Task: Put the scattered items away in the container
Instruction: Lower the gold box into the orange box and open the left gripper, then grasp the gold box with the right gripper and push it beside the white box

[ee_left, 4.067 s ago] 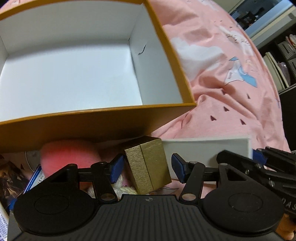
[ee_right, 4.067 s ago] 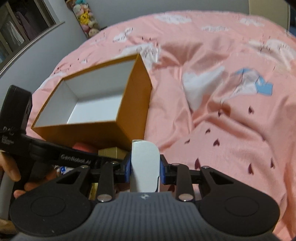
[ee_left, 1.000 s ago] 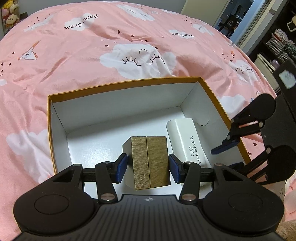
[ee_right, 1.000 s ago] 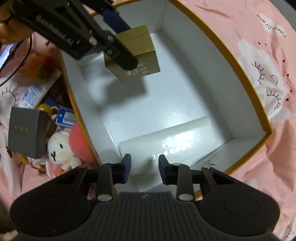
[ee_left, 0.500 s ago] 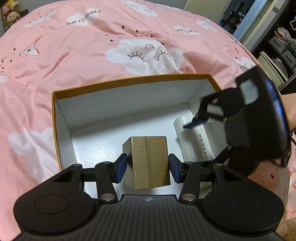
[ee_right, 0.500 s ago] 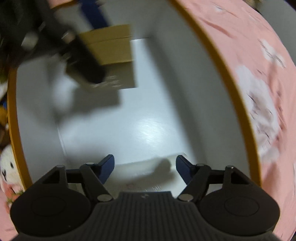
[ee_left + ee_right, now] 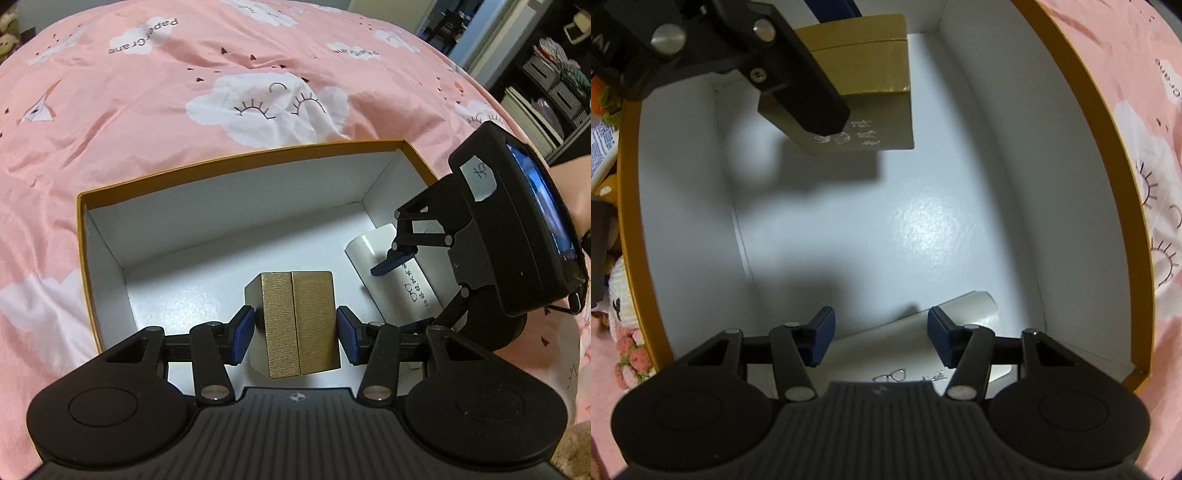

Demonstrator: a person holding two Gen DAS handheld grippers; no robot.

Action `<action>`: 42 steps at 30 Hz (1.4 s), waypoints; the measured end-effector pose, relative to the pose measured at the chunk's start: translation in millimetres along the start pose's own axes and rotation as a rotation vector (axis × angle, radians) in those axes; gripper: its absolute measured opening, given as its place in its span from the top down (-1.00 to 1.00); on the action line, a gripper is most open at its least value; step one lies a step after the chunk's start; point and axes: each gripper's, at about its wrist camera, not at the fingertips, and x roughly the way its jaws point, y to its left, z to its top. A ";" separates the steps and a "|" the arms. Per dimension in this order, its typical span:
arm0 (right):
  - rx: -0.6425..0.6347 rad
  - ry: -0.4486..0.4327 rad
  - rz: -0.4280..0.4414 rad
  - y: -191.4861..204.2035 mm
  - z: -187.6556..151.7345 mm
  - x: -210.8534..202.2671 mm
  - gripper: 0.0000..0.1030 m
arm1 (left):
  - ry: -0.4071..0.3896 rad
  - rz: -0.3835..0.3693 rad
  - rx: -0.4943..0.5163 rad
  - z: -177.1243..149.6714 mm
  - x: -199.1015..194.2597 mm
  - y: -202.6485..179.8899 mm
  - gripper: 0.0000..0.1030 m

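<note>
Left wrist view: the left gripper [image 7: 295, 330] is closed on a small gold gift box [image 7: 298, 323], one blue pad against each side, and holds it above the white floor of an open orange-rimmed cardboard box [image 7: 236, 158]. The right wrist view shows a shadow under the gold box, so it appears to be in the air, not resting on the floor.

To its right, the right gripper [image 7: 880, 338] reaches into the same container with its jaws spread wide and nothing between them. Just below it, a white glasses case [image 7: 397, 275] lies on the floor against the right wall.

Around the container is a pink bedspread [image 7: 155, 92] printed with clouds. Stuffed toys [image 7: 618, 306] and other loose items lie outside its left wall.

Risks, as a judgement: letting go from this height could make the gold box tumble or land on edge. The two grippers are close together, so moving either one could knock the other. The soft bedding could let the container tilt if a wall is pressed.
</note>
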 end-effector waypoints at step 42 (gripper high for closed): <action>-0.632 -0.270 -0.100 78.9 -4.8 -48.0 -0.25 | 0.208 -0.041 0.408 -26.7 18.3 -23.9 0.12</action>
